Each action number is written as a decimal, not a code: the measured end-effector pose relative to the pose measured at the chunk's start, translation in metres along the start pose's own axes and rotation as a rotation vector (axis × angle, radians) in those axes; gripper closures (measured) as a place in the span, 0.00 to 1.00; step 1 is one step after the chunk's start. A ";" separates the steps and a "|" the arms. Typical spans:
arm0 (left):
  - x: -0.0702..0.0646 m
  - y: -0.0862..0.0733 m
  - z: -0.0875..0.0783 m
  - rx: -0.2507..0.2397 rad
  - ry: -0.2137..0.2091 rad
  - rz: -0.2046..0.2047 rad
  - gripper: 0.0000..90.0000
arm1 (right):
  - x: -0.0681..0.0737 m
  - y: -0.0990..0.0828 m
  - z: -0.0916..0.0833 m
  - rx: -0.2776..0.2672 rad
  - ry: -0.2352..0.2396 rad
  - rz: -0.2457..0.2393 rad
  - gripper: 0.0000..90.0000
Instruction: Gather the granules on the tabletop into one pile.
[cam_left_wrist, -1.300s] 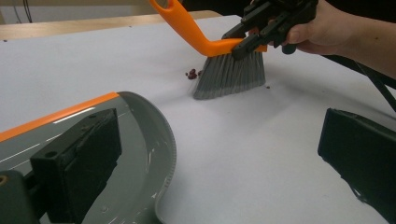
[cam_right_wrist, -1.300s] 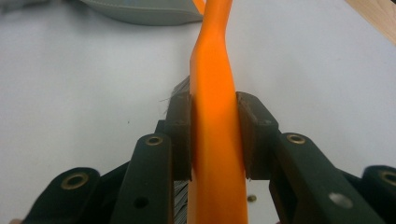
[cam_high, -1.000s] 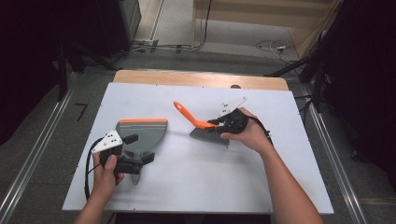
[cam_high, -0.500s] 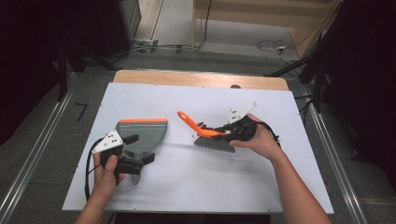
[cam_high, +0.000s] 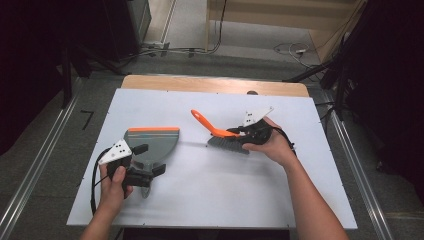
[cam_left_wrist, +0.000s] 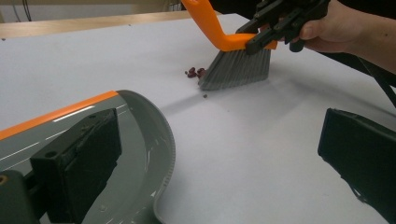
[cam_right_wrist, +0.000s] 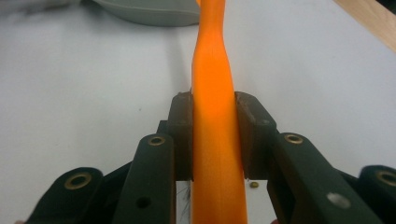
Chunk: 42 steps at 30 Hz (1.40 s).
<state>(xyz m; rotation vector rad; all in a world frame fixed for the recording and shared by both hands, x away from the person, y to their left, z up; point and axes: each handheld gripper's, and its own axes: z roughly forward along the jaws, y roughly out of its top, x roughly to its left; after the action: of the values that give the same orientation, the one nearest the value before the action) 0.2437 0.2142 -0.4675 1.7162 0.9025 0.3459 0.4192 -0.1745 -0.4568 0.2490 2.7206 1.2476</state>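
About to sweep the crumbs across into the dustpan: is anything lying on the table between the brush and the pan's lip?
Nothing visible. The crumbs lie just ahead of the brush bristles, and the white table between them and the dustpan is bare. The pan's orange lip faces away from the brush, so it may need turning.

A lab or test room is suggested: a white worktop (cam_high: 210, 200) is set between metal floor rails (cam_high: 40, 165) on grey carpet (cam_high: 60, 150), black curtains (cam_high: 30, 60) are hung around it, and loose cables (cam_high: 290, 49) are left across the floor
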 end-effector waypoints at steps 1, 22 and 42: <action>0.000 0.000 0.000 0.000 0.000 -0.001 0.00 | 0.000 0.001 -0.001 0.001 -0.001 0.000 0.76; -0.001 0.000 0.000 0.000 -0.001 0.002 0.00 | 0.034 0.032 0.031 0.071 0.050 0.146 0.76; -0.001 0.000 0.001 0.003 -0.004 0.001 0.00 | 0.025 0.039 0.006 0.026 -0.054 0.167 0.76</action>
<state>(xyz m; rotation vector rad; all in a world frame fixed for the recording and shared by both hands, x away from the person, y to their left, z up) 0.2438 0.2126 -0.4680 1.7195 0.8997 0.3420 0.3992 -0.1397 -0.4331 0.5146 2.7190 1.2263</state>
